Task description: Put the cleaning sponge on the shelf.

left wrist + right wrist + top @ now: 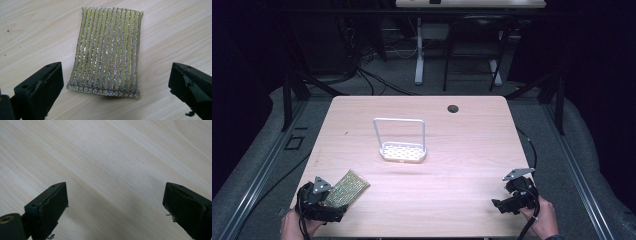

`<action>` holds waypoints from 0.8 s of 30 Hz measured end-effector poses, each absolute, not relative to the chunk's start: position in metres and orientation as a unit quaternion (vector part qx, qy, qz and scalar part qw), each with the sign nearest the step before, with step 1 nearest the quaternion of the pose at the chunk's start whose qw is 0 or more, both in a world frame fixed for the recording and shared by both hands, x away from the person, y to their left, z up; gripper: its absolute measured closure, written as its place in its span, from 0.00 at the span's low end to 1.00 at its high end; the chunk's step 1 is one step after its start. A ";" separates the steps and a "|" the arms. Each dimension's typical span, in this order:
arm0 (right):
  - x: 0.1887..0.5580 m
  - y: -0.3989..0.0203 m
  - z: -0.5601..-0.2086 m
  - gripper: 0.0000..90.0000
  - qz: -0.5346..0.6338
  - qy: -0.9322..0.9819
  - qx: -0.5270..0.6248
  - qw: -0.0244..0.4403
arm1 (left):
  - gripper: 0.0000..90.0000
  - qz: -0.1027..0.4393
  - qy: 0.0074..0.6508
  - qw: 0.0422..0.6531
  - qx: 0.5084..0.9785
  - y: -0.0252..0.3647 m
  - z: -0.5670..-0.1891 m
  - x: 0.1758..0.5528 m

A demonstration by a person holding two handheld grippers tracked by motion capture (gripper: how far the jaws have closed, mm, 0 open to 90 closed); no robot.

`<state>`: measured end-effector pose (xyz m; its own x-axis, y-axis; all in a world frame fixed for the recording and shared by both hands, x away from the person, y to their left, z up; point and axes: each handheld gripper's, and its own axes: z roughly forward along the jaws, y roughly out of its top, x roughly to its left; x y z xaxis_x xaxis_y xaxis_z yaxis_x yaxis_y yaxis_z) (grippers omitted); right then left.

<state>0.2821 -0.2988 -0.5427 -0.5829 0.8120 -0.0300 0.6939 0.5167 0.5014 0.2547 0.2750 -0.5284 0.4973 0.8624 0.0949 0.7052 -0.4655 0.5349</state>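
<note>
Left gripper (115,82): jaws spread wide, nothing between the pads, nothing held. Seen from above it sits at the near left corner of the counter (462,125), in the person's left hand (294,225), nosed toward the item just ahead of it.

Scouring sponge (107,50): flat rectangular pad, yellow-green with glittering silver ribbing running along its length. Lies flat on the counter directly ahead of the left gripper, its near short edge level with the jaw tips, clear of both. Long axis runs away from the gripper, roughly in line with its reach; the ribs follow the same line. The pad's narrow width falls inside the gap between the jaws, so a short advance forward and down would likely put the long sides against the pads.

Right gripper (115,202): jaws equally wide apart, empty, bare wood grain beneath them. In the high view it rests at the near right corner in the person's right hand (542,217), well apart from the sponge. The left gripper is plainly the nearer of the two.

Wire caddy (402,142): white, with a perforated tray base and a tall hoop handle, upright at mid-counter, well beyond the sponge and to its right. Probable destination for the pad.

Cable port (453,108): dark round hole near the far edge.
</note>
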 end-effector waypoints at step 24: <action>0.283 -0.293 -0.545 0.08 0.211 0.866 0.432 0.136 | 0.00 0.125 0.461 0.180 0.860 0.265 -0.541 0.289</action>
